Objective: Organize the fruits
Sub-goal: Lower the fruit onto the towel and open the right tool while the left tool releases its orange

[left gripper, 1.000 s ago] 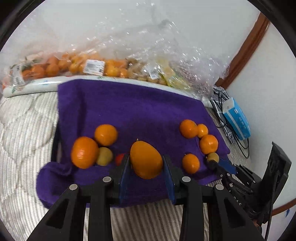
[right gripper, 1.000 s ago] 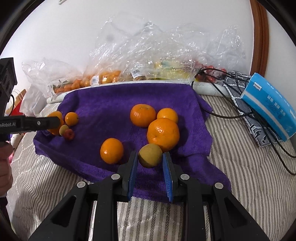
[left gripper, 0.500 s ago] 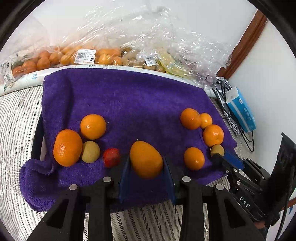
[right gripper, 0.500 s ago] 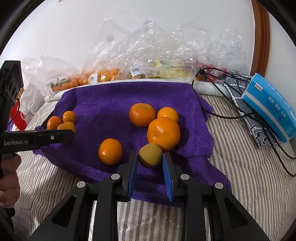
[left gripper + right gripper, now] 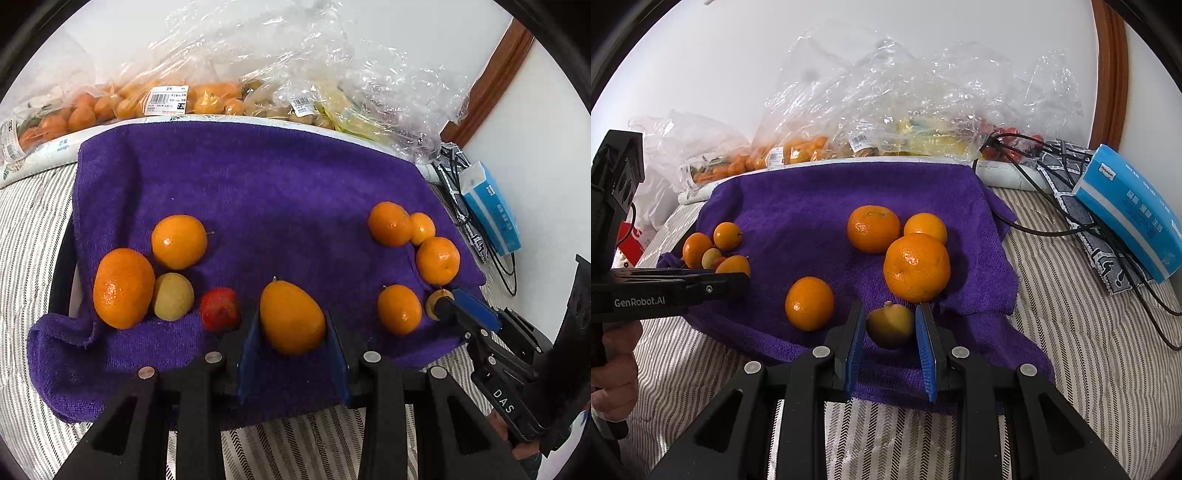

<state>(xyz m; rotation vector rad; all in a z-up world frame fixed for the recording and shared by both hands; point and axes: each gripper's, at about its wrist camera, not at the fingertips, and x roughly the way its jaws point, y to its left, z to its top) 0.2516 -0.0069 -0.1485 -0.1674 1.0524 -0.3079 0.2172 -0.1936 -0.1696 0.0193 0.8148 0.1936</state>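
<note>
Fruits on purple towel (image 5: 258,192), sorted into two clusters. Left claw (image 5: 291,332) grips an oval orange fruit (image 5: 291,317), red fruit (image 5: 219,308) just left; right claw (image 5: 891,334) clamps a brownish-yellow fruit (image 5: 890,326), big mandarin (image 5: 916,267) just beyond, likely awaiting regrouping.

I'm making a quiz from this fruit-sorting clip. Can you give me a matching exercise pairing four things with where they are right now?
Things:
1. egg-shaped orange fruit
2. yellow-brown fruit
3. red fruit
4. blue box

Places:
A. off the purple towel, on the striped bedding
B. between the pads of the left tool
C. on the towel, just left of the left tool
D. between the pads of the right tool

Pairs: 1-B, 2-D, 3-C, 4-A
</note>
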